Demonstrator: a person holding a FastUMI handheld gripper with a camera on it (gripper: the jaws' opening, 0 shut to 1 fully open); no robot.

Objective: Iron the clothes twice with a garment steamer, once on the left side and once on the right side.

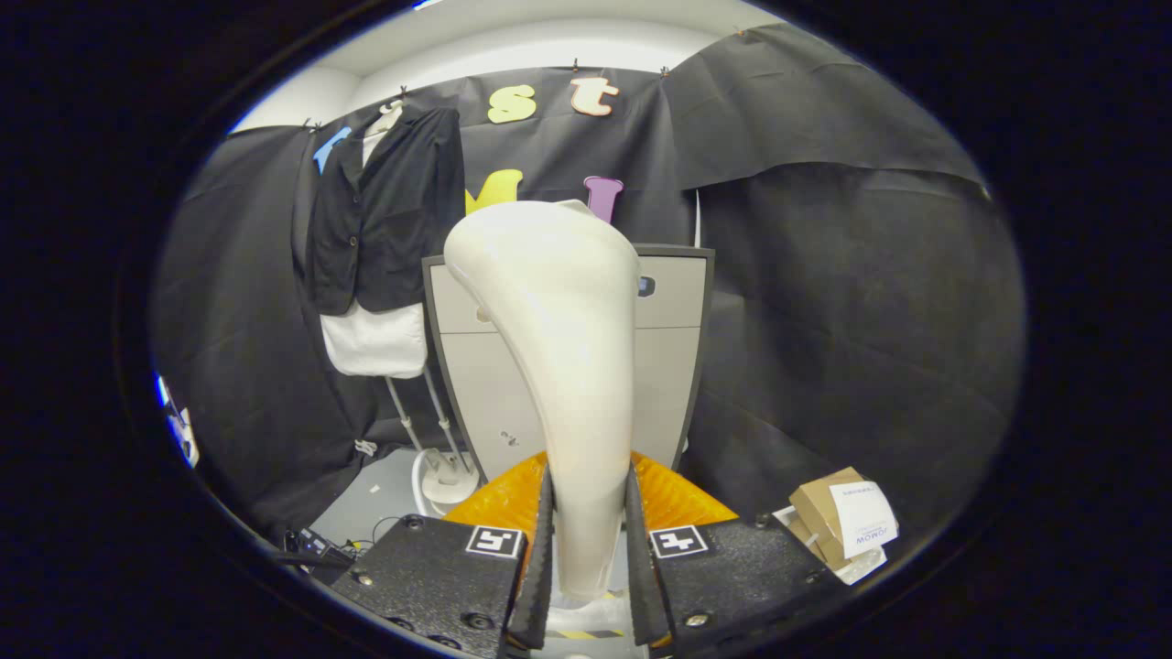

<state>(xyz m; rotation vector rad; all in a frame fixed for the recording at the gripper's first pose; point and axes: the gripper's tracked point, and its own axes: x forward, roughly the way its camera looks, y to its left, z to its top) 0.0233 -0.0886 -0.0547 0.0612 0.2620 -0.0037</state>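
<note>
A cream-white garment steamer (560, 348) rises between my fingers, its handle clamped at the bottom and its broad head pointing up and away. My gripper (588, 540) is shut on that handle, both fingers pressing its sides. Beyond and left of the steamer, a black jacket (389, 215) hangs over a white garment (375, 339) on a mannequin stand (435, 439). The steamer head stands well short of the jacket and to its right.
A grey cabinet (673, 329) stands right behind the steamer. A cardboard box (838, 522) with a white label lies on the floor to the right. Cables and a small device (316, 547) lie on the floor at the left, near the stand's white base (444, 480).
</note>
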